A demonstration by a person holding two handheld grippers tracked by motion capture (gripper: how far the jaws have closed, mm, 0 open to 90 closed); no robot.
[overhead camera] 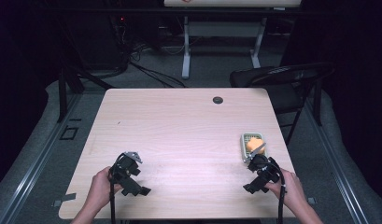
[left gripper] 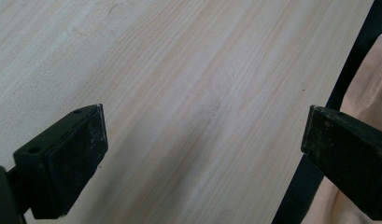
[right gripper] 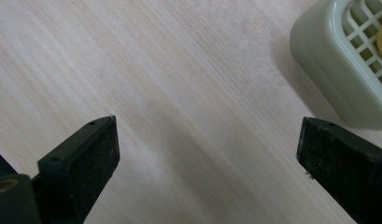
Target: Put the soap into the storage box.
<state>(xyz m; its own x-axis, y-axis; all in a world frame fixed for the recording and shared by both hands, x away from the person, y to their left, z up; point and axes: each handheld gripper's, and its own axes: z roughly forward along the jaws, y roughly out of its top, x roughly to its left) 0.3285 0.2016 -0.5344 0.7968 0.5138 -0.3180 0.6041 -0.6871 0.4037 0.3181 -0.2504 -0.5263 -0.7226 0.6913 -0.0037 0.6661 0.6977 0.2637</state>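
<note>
Dark floor and cabling are surrounding the pale wooden table [overhead camera: 179, 126]. Sitting at its lower right is a small green basket [right gripper: 336, 70] holding an orange sponge-like block [overhead camera: 254, 143]; likely light and soft, best pinched across its sides. Right tool [right gripper: 207, 163] and left tool [left gripper: 205, 156] are gaping, empty. No writing is showing.

Table: pale, matt wood-grain rectangular tabletop [overhead camera: 179, 135], smooth. Basket: pale green, smooth moulded-plastic lattice basket [right gripper: 328, 60], slight sheen. Gripper pads: black, matt pads [right gripper: 93, 163], finely rough and scuffed. Chair: black folding chair [overhead camera: 282, 77], dull finish.
</note>
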